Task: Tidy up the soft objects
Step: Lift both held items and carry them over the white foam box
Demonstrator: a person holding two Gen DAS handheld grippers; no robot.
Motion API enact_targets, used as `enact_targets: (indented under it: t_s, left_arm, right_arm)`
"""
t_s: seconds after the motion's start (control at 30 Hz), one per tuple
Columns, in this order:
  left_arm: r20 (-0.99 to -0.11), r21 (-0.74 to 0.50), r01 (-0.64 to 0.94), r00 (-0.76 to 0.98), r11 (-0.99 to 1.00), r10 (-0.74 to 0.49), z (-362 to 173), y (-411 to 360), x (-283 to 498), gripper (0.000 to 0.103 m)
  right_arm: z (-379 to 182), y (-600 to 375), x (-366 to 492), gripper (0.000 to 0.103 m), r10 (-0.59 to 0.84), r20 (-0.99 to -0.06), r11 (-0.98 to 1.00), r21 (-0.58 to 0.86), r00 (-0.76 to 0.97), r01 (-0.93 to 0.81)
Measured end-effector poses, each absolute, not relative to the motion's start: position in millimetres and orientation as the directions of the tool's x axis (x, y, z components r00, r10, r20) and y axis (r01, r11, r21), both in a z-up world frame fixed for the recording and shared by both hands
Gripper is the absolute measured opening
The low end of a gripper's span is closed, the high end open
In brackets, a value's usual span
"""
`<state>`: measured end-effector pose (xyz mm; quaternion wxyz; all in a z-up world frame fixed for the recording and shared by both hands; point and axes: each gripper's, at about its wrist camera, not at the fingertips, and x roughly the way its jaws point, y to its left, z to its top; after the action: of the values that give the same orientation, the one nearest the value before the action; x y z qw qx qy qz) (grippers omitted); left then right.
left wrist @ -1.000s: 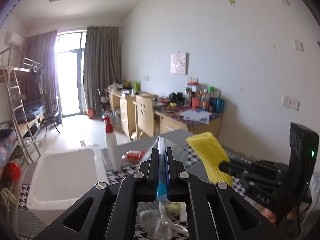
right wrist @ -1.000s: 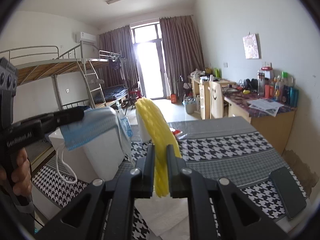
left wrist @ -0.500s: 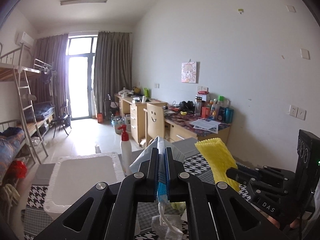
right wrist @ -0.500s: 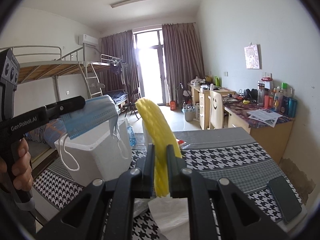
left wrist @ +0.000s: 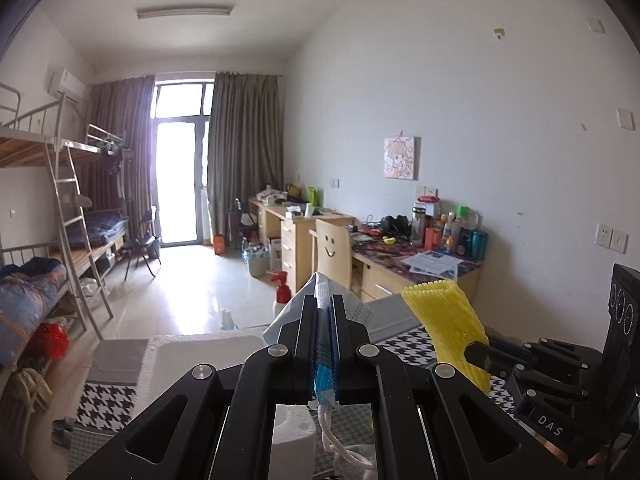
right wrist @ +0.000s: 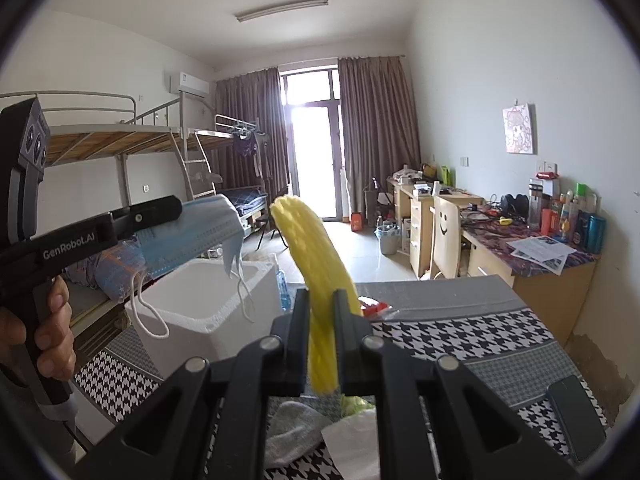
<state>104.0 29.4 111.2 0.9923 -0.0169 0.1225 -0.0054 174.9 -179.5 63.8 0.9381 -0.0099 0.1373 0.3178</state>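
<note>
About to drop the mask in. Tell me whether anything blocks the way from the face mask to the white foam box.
Nothing visible does. The face mask hangs from the left tongs above the open foam box, near its left rim. Only the mask's own ear loops dangle between them.

"GenRobot.AI" showing white on left gripper [right wrist: 160, 212] body; "DAS" reading on right gripper [left wrist: 476, 354] body, near right.

Foam box [right wrist: 208, 304] on table [right wrist: 460, 332], left of foam net [right wrist: 316, 264]
</note>
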Motion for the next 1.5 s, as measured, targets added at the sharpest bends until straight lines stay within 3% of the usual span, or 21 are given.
enact_targets:
  t_s: [0.5, 1.1, 1.5]
  left_arm:
    - [-0.217, -0.005, -0.1, 0.971, 0.995, 0.097, 126.6, 43.8, 98.1, 0.006]
    - [-0.282, -0.004, -0.209, 0.938, 0.978, 0.2, 110.5, 69.1, 109.8, 0.006]
    - [-0.352, -0.023, -0.212, 0.916, 0.977, 0.191, 93.6, 82.1, 126.0, 0.006]
  right_arm:
    - [82.0, -156.9, 174.8, 0.014, 0.649, -0.238, 0.751, 0.042, 0.723, -0.659]
    - [87.5, -121.9, 181.6, 0.014, 0.717, -0.267, 0.673, 0.025, 0.644, -0.739]
    - [86.5, -105.1, 191.3, 0.014, 0.727, -0.299, 0.654, 0.029, 0.618, -0.756]
